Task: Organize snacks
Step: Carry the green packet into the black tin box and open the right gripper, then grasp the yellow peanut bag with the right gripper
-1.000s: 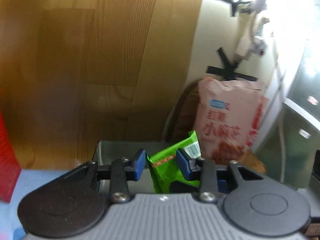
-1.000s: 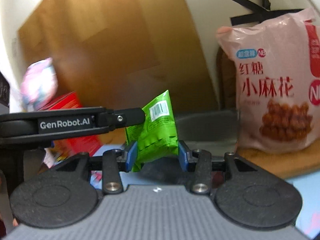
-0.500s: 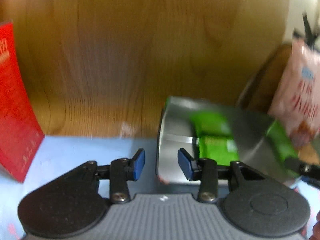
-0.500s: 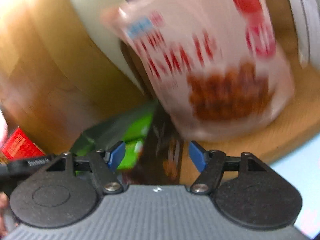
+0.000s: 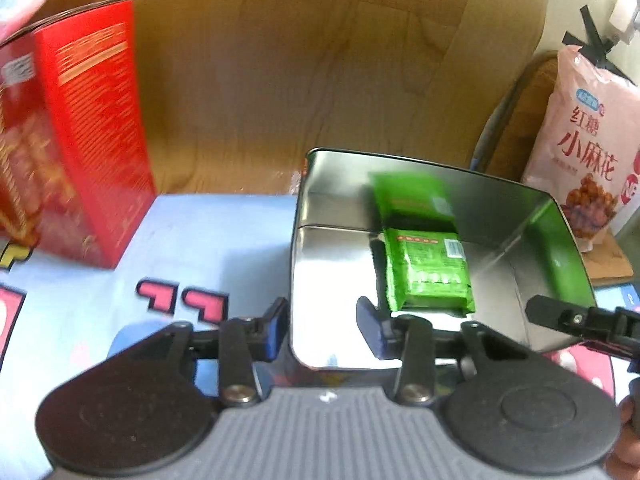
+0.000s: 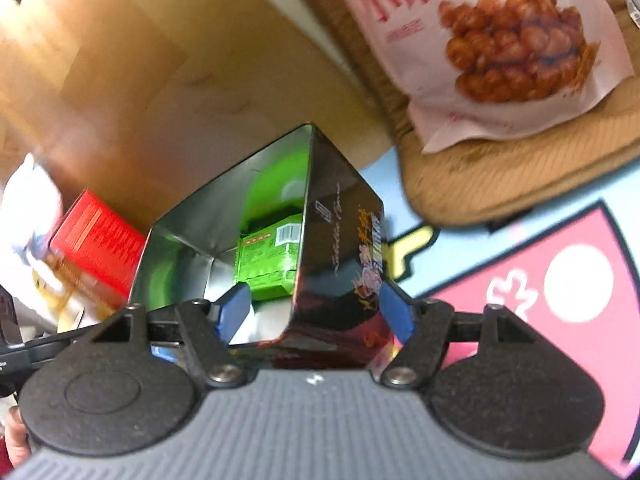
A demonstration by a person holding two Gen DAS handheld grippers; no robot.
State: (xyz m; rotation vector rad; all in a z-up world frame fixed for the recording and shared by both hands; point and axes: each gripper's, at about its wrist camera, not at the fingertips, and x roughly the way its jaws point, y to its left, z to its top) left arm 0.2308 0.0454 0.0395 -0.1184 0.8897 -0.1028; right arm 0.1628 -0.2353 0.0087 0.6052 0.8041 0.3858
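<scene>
Lying flat on the shiny floor of the open metal tin (image 5: pixel 532 216), the green snack packet (image 5: pixel 426 270) rested with its barcode facing up. The tin's bright walls showed green reflections of it. From the right wrist view the same green snack packet (image 6: pixel 270 258) could be seen inside the tin (image 6: pixel 340 248), whose outside was dark with printed letters.

The left claw (image 5: pixel 322 330) hung just over the tin's near left corner. Its jaws had just been opening a little, and nothing was between them. One blue pad was outside the tin wall and the other sat over the inside, just in front of the packet and not pressing on it.

The right claw (image 6: pixel 316 312) was let go too, with its jaws spread wide after just opening. They stood on either side of the tin's near corner, and the pads did not squeeze anything.

A tall red box (image 5: pixel 76 140) stood on the light blue mat (image 5: pixel 208 240) to the left of the tin. A big pink snack bag (image 5: pixel 588 152) leaned upright to the right, on a brown woven cushion (image 6: pixel 500 176). A wooden panel (image 5: pixel 300 60) stood behind them all.
</scene>
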